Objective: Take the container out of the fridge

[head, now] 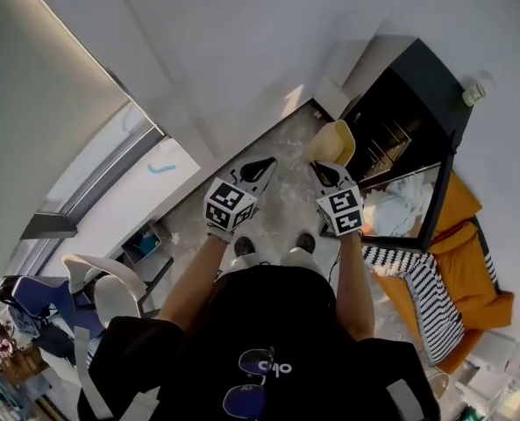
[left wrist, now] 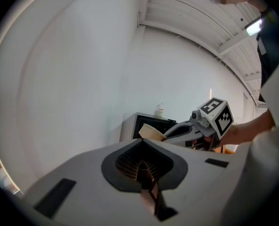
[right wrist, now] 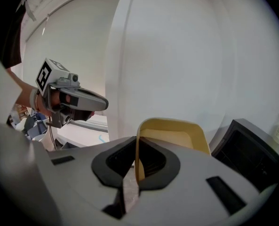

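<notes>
A pale yellow container (head: 334,141) is clamped by one wall in my right gripper (head: 316,167), held in the air in front of the black fridge (head: 400,121). In the right gripper view the container (right wrist: 174,135) stands up between the jaws of that gripper (right wrist: 137,166), with the fridge (right wrist: 245,157) at the lower right. My left gripper (head: 268,162) hovers beside it, shut and empty (left wrist: 141,166). The left gripper view shows the container (left wrist: 151,132) before the fridge (left wrist: 148,121).
The fridge's glass door (head: 404,204) hangs open toward me. A small bottle (head: 474,93) stands on the fridge top. An orange seat with a striped cloth (head: 452,261) is at the right, and a white chair (head: 102,283) at the left. White walls surround the spot.
</notes>
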